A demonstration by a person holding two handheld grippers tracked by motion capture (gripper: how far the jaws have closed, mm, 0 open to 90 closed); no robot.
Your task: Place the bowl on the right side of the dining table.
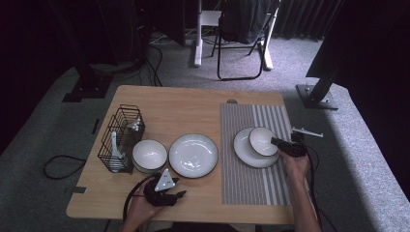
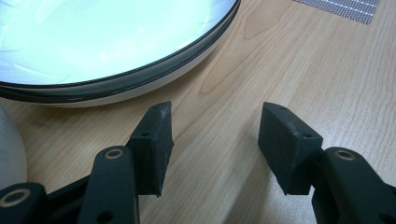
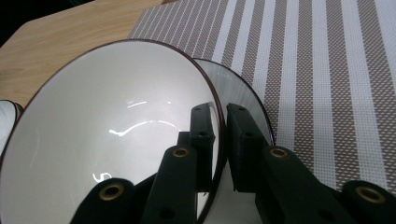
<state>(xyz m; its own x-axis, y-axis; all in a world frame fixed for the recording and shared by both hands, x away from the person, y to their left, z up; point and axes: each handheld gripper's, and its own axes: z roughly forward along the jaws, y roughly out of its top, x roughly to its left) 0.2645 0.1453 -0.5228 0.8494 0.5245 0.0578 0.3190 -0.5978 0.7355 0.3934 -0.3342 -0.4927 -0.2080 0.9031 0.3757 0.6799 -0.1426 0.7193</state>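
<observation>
the right gripper had its jaws pinched nearly together on the rim of the small bowl, one jaw inside the wall and one outside, so the bowl hung tilted with its mouth turned off to the side of the jaws. seen from above, the right gripper met the bowl at its near right edge, and the bowl sat over the right part of the plate on the striped mat; whether its base touched the plate could not be told. the plate lay just under and beyond the bowl, so any setting down would probably run straight down from the jaws, with the right hand much the nearer one.

the left gripper stood with its jaws wide apart and nothing between them, low over the bare surface, pointing at the big plate just ahead. from above, the left gripper rested near the front edge, well apart from the bowl. a second bowl and a wire rack stood to the left
</observation>
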